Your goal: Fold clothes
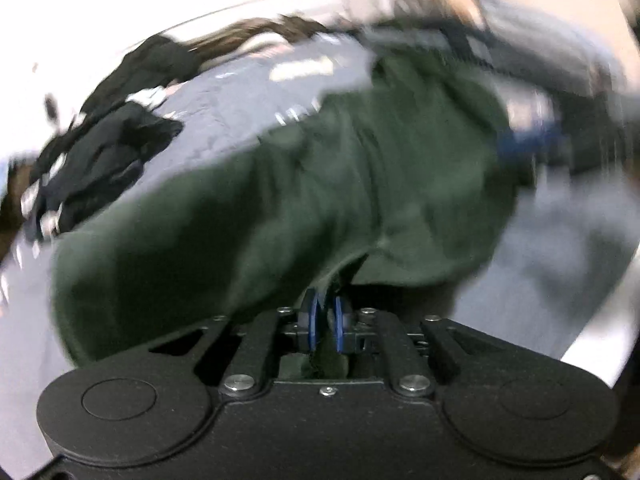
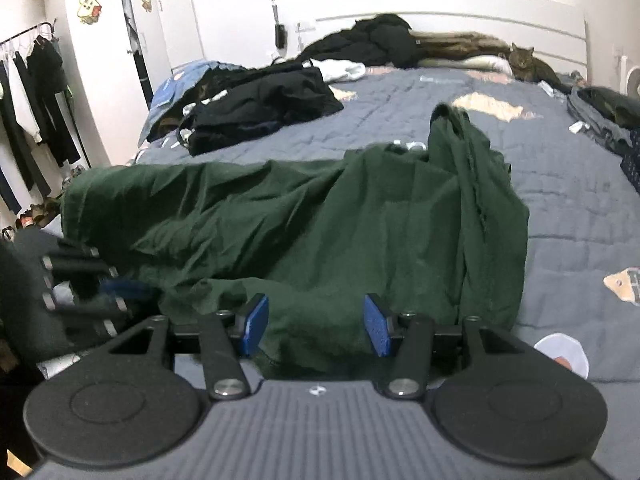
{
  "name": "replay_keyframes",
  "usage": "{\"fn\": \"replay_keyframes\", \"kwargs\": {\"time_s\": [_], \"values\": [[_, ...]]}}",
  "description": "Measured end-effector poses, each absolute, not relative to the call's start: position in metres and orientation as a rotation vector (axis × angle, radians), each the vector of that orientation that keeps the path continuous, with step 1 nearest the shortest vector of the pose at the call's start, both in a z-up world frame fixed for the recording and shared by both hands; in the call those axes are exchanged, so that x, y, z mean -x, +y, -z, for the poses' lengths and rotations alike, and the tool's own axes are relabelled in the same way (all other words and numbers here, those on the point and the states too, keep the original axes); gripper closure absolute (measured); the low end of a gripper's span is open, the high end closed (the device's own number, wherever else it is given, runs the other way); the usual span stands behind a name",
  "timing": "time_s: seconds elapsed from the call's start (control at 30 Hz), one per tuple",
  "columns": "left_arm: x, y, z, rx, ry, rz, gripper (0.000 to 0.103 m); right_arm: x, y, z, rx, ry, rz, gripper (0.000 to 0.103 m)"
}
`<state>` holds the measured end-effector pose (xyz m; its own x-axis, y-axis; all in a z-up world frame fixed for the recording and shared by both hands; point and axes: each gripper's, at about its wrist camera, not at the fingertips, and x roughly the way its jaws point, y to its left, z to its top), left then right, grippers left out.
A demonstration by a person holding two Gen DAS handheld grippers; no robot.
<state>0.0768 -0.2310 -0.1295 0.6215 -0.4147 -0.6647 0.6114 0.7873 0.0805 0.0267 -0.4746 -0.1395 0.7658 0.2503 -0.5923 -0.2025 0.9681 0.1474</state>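
Note:
A dark green garment lies rumpled across the grey-blue quilted bed, one part bunched up at its far right. In the blurred left wrist view, my left gripper is shut on a fold of the green garment at its near edge, with cloth pinched between the blue pads. The same gripper shows at the garment's left end in the right wrist view. My right gripper is open over the garment's near hem. Its blue pads stand wide apart, and the cloth lies between them unpinched.
A heap of black clothes lies on the far left of the bed, and more dark clothes sit at the right edge. A cat rests by the headboard. A rack of hanging clothes stands left of the bed.

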Motion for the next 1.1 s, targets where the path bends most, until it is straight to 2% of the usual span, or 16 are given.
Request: {"fn": "replay_keyframes", "kwargs": {"time_s": [0.1, 0.17, 0.23, 0.3, 0.83, 0.9, 0.93, 0.97, 1.0, 1.03, 1.1], "values": [[-0.087, -0.217, 0.107, -0.185, 0.703, 0.615, 0.095, -0.018, -0.466, 0.134, -0.040, 0.623, -0.282, 0.051], [-0.089, -0.217, 0.095, -0.151, 0.698, 0.631, 0.095, -0.010, -0.456, 0.132, 0.011, 0.596, -0.325, 0.046], [-0.091, -0.219, 0.084, -0.120, 0.694, 0.655, 0.095, -0.002, -0.444, 0.131, 0.059, 0.567, -0.363, 0.033], [-0.093, -0.221, 0.073, -0.097, 0.690, 0.676, 0.095, 0.003, -0.435, 0.132, 0.093, 0.532, -0.382, 0.030], [-0.092, -0.221, 0.051, 0.000, 0.693, 0.715, 0.095, -0.012, -0.396, 0.184, 0.510, 0.430, -0.189, 0.030], [-0.092, -0.220, 0.052, 0.000, 0.697, 0.713, 0.095, -0.015, -0.397, 0.186, 0.513, 0.443, -0.170, 0.039], [-0.093, -0.220, 0.052, -0.001, 0.699, 0.710, 0.095, -0.018, -0.401, 0.186, 0.491, 0.456, -0.152, 0.057], [-0.093, -0.220, 0.053, -0.003, 0.701, 0.708, 0.095, -0.021, -0.406, 0.184, 0.452, 0.470, -0.140, 0.070], [-0.092, -0.220, 0.054, -0.006, 0.701, 0.703, 0.095, -0.024, -0.412, 0.180, 0.406, 0.483, -0.131, 0.091], [-0.091, -0.220, 0.055, -0.014, 0.701, 0.693, 0.095, -0.025, -0.420, 0.174, 0.349, 0.488, -0.125, 0.095], [-0.089, -0.219, 0.058, -0.035, 0.707, 0.676, 0.094, -0.024, -0.435, 0.158, 0.217, 0.480, -0.118, 0.096]]}}
